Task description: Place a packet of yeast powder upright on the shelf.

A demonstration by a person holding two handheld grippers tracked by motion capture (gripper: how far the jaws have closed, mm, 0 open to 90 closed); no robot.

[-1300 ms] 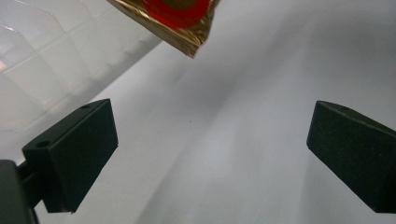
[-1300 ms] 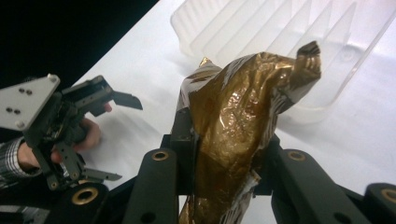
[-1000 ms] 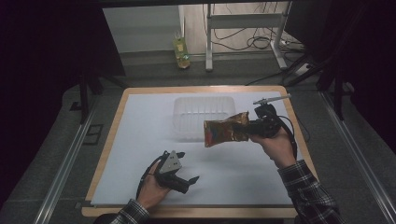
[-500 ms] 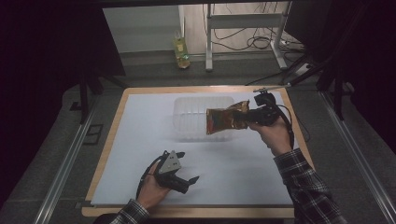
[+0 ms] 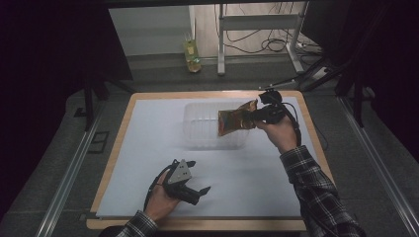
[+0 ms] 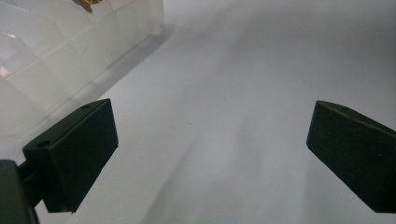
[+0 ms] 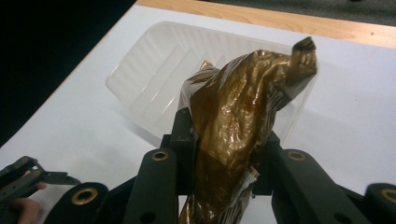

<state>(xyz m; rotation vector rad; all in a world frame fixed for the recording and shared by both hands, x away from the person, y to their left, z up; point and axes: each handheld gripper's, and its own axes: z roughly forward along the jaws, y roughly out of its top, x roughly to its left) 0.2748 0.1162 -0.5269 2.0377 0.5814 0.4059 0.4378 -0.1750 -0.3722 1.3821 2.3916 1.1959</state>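
Left gripper [image 5: 190,188] sat low at the lower left of the high view, resting on the bench [image 5: 148,148], fingers [image 6: 74,154] spread wide with nothing between them, just white sheet.

Right gripper [image 5: 257,116] was up at centre right of the high view, fingers [image 7: 182,140] pinching the gold foil packet [image 7: 238,126]. In the right gripper view the packet ran up between the two fingers, clamped near its lower middle; crinkled top and twisted corner stuck out well past the fingertips, the bottom end hung below them.

Handling read: light, soft, crumpled film, likely slippery and glossy, no stiffness to speak of. It would flop and swing, not hold a pose. Best hold was across the flattened body or a seam edge, as here, not the loose corner.

Farther back, the clear plastic tray [image 5: 207,128] stood on the bench at upper centre, looked empty. Packet hung over its right end, apparently not touching it.
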